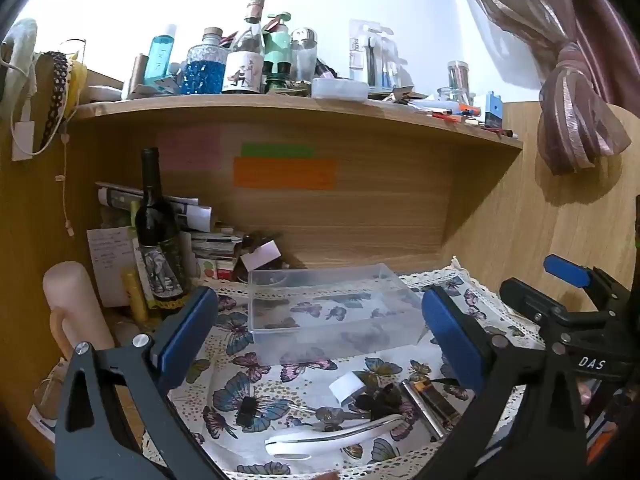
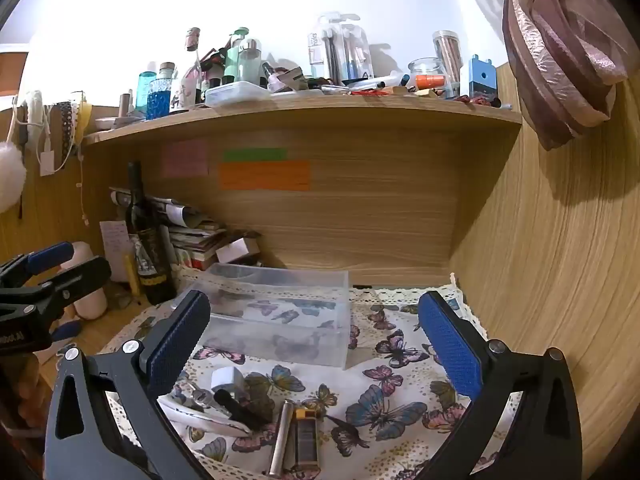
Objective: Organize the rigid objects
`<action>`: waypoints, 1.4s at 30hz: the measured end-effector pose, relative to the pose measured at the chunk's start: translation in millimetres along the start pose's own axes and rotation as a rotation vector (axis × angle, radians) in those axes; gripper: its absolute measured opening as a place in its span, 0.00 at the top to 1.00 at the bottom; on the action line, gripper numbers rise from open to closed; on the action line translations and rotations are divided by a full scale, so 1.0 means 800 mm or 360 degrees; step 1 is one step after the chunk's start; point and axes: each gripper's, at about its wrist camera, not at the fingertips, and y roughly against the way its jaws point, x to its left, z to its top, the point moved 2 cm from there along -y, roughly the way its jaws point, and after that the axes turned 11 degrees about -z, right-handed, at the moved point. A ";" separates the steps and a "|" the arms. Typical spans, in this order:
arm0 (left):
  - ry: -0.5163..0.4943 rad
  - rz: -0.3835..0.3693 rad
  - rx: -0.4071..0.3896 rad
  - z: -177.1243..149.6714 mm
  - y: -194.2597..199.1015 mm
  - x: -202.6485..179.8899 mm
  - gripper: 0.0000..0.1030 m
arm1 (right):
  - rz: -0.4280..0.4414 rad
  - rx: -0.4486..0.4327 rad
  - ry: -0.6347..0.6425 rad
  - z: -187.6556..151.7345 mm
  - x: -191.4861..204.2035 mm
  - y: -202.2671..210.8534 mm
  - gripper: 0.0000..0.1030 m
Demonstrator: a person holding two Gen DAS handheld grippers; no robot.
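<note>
A clear plastic box (image 1: pixel 332 312) stands empty on the butterfly cloth (image 1: pixel 256 364); it also shows in the right wrist view (image 2: pixel 280 316). In front of it lie a white handled tool (image 1: pixel 336 436), a small white cap (image 1: pixel 347 387), a black clip (image 1: pixel 378 402) and a metal lighter (image 1: pixel 428 404). The right wrist view shows the cap (image 2: pixel 224 378), a black piece (image 2: pixel 236 404), a metal tube (image 2: pixel 282 436) and the lighter (image 2: pixel 306 436). My left gripper (image 1: pixel 320 332) is open above the cloth. My right gripper (image 2: pixel 316 340) is open above the items.
A dark wine bottle (image 1: pixel 158 240) and stacked papers (image 1: pixel 200 236) stand at the back left. A pink candle (image 1: pixel 76 308) is at the left. The shelf (image 1: pixel 280 108) above holds several bottles. A wooden wall (image 2: pixel 560 280) closes the right side.
</note>
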 end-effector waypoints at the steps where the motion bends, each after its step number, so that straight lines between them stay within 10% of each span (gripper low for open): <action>1: 0.0003 -0.0005 0.0004 0.000 -0.001 0.000 0.00 | 0.0002 0.0001 -0.0002 0.000 0.000 0.000 0.00; 42: -0.0023 -0.0046 -0.0025 0.005 0.001 -0.013 0.00 | 0.0021 -0.0032 -0.0001 0.002 0.007 0.006 0.00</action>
